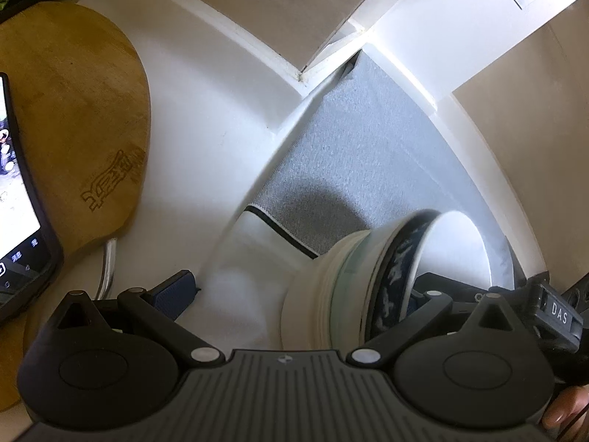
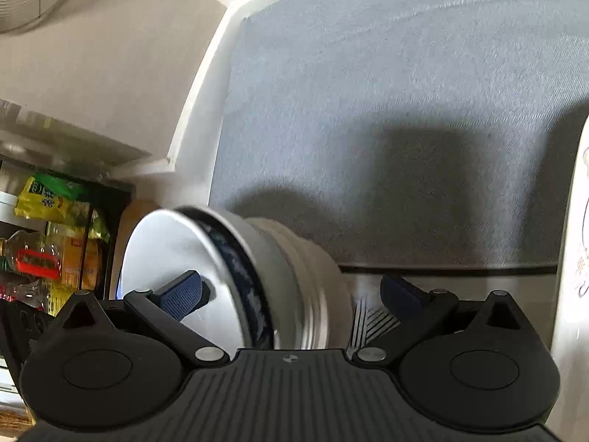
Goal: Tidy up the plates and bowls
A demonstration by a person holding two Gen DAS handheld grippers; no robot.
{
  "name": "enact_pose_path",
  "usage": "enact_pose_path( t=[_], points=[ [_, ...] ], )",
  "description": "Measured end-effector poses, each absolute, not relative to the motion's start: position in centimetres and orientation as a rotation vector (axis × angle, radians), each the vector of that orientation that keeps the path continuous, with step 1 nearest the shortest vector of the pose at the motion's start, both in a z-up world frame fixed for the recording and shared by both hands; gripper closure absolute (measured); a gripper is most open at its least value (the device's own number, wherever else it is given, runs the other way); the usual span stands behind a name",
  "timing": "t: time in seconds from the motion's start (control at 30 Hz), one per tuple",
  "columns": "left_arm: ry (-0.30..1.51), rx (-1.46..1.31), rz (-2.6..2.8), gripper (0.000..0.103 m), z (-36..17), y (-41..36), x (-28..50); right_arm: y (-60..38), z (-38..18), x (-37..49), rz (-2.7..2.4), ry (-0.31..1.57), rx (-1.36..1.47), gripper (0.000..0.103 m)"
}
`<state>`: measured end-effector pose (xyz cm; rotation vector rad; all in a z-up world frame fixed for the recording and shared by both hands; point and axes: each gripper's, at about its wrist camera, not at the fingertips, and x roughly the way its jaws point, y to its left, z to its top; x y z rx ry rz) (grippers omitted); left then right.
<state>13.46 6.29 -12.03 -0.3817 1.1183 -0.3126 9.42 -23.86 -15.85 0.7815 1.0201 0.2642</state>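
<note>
Item: stack of nested bowls (image 2: pixel 257 280), on its side on the grey mat (image 2: pixel 405 110), between the right gripper's (image 2: pixel 291 294) wide-open jaws, ungripped. Left gripper (image 1: pixel 294 294) open beside it. Step: gathering bowls. Next, likely: close on stack, set upright.

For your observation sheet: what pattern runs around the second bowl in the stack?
A dark blue band with white mottling, clearest in the left wrist view.

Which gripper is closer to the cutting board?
Left. The cutting board lies just left of the left gripper; the right gripper sits beyond the bowls, on the opposite side.
</note>
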Motion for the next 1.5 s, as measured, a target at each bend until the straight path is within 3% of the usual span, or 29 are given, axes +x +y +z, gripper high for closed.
enact_pose_path(
  t=[1.5],
  points=[
    [1.117, -0.377, -0.301, 0.000, -12.15, 5.99, 13.47, -23.35, -15.31, 8.66, 0.335, 1.021, 0.745, 0.000]
  ],
)
